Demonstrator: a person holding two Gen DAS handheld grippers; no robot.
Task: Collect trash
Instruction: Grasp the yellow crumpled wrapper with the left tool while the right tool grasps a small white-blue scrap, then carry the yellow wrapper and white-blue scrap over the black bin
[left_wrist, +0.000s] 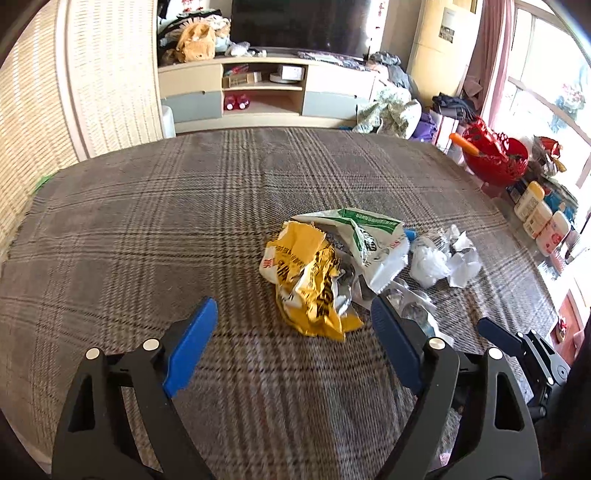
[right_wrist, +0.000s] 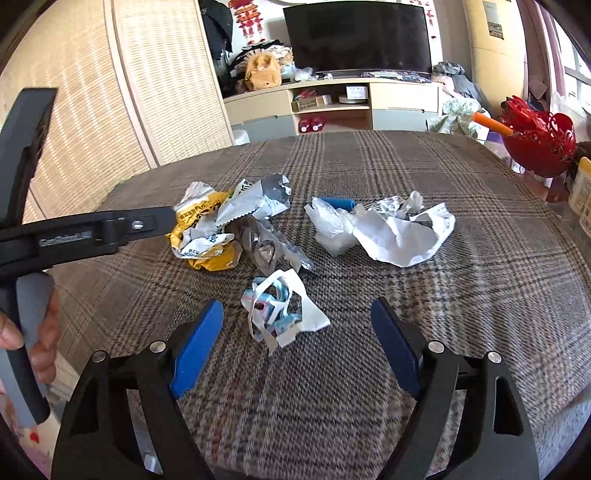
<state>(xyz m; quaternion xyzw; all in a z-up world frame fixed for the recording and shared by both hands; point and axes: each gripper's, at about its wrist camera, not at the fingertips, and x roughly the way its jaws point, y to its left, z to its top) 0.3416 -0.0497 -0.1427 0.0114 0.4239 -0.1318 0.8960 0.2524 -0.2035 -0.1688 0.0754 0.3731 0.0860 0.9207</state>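
In the left wrist view, the left gripper's (left_wrist: 293, 328) right finger covers part of the clear plastic blister pack (left_wrist: 413, 306), and the yellow wrapper (left_wrist: 314, 280) hides the lower edge of the green-and-white bag (left_wrist: 373, 240). The right gripper (left_wrist: 517, 350) is cut off at the frame's right edge. In the right wrist view, the left gripper's (right_wrist: 162, 218) tip overlaps the yellow wrapper (right_wrist: 214, 258), and the blue cylinder (right_wrist: 338, 204) lies half buried under crumpled white paper (right_wrist: 399, 236). Printing on every wrapper is too small to read.
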